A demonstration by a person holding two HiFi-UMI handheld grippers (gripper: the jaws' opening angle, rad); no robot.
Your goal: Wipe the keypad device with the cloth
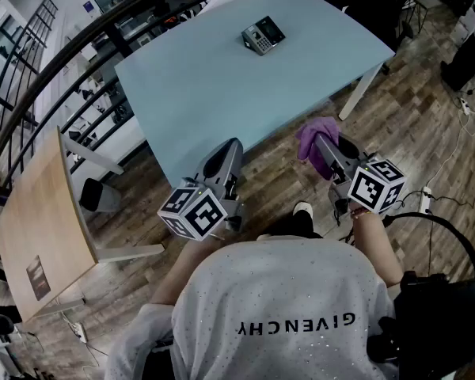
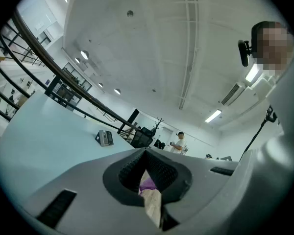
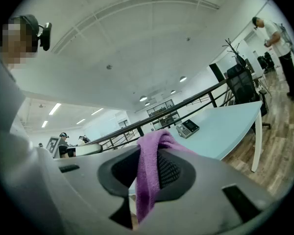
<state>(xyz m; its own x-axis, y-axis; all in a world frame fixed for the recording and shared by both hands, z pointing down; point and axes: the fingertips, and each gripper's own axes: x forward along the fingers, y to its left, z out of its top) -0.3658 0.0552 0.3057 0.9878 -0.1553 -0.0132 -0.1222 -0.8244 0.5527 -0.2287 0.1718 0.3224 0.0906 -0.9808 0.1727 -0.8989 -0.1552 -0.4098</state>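
While right claw [image 1: 324,145] clamps purple cloth [image 1: 310,135], left claw [image 1: 233,147] closed; shirt [image 1: 285,291] reads GIVENCHY; keypad device [image 1: 264,36] on table [image 1: 214,93].

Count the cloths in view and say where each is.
1. The purple cloth is pinched in the right claw, over the floor beside the blue table. No other shows; one could be hidden.

The person held both grippers out in front of the torso, side by side and well apart, jaws pointing forward and away from the body. The left gripper [image 1: 230,150] had its jaws drawn together, with only a thin slit between the ribbed pads. The right gripper [image 1: 323,142] was clamped on a cloth [image 1: 313,137] that draped over its tip. Both forearms were bent at the elbows, the right forearm [image 1: 377,246] bare below the sleeve.
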